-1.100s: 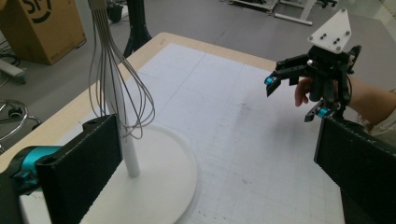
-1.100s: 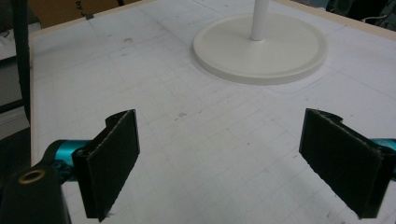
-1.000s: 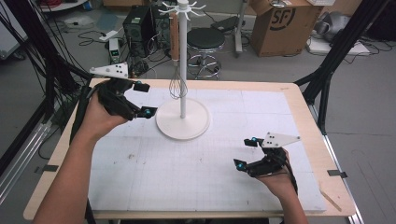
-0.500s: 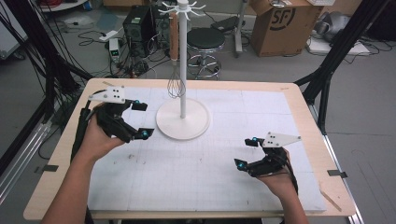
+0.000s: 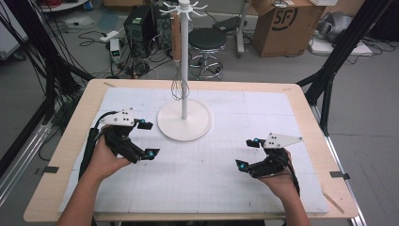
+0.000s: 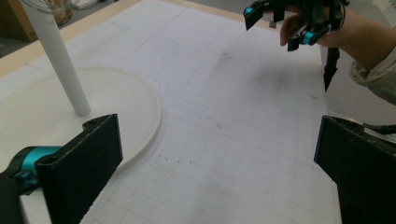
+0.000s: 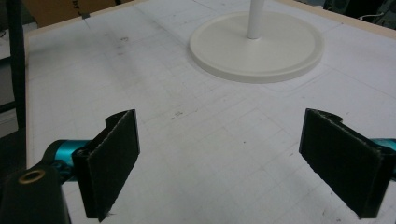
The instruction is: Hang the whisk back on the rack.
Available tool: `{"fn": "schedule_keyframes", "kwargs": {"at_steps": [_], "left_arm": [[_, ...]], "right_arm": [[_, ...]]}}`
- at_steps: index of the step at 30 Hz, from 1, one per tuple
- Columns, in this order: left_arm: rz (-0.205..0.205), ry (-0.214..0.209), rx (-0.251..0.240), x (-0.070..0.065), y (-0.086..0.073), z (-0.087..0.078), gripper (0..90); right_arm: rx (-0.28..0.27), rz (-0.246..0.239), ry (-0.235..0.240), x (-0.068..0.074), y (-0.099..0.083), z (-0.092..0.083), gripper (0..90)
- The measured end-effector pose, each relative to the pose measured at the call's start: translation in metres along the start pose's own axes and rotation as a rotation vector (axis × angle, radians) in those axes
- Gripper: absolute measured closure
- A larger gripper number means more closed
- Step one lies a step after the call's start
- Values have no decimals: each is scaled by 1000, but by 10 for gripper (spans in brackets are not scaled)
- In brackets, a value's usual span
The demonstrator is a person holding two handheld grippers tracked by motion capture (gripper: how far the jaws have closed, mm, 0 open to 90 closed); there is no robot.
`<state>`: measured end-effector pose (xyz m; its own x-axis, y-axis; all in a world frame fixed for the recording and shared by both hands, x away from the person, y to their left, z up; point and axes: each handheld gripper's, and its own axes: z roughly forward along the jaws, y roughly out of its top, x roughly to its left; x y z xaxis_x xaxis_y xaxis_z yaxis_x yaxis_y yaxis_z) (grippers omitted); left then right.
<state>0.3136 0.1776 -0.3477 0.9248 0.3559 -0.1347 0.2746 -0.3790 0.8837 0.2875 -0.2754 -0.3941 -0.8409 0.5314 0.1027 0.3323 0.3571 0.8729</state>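
Nearest the person, the right gripper sits low over the white mat at the right of the tabletop, held in the right hand. Its 2 fingers stand wide apart with bare mat between them, clamped on nothing.

At the left, a little farther in, the left gripper is held in the left hand just above the mat. Its fingers are also spread wide and hold nothing. One finger tip lies just beside the rim of the stand's base; from the left gripper view the rim runs close past the left finger, without clear contact. That view also catches the right gripper across the mat.

Beyond both grippers, at the middle of the tabletop toward its far edge, stands the stand: a round white base with an upright white pole and small hooks at the top. A whisk hangs from it, handle up, wire end just above the mat behind the base.

Past the tabletop, on the floor, are a stool, a cardboard box and cables.
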Motion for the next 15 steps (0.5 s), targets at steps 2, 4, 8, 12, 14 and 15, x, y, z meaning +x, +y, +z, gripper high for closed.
{"fn": "schedule_keyframes", "kwargs": {"at_steps": [2,4,8,12,14,15], "left_arm": [[0,-1,2,0,-3,2,16],[3,16,14,-1,-4,4,16],[1,21,19,-1,-6,8,16],[-2,23,23,-1,-8,9,16],[-10,25,20,-1,-9,8,16],[-8,27,22,-1,-9,8,16]], "right_arm": [[2,1,-2,0,0,0,114],[1,-3,1,0,0,0,114],[2,-7,1,1,0,1,113],[-2,-4,1,0,0,0,114],[-5,-3,3,0,0,0,114],[-3,-4,3,0,0,0,114]]}}
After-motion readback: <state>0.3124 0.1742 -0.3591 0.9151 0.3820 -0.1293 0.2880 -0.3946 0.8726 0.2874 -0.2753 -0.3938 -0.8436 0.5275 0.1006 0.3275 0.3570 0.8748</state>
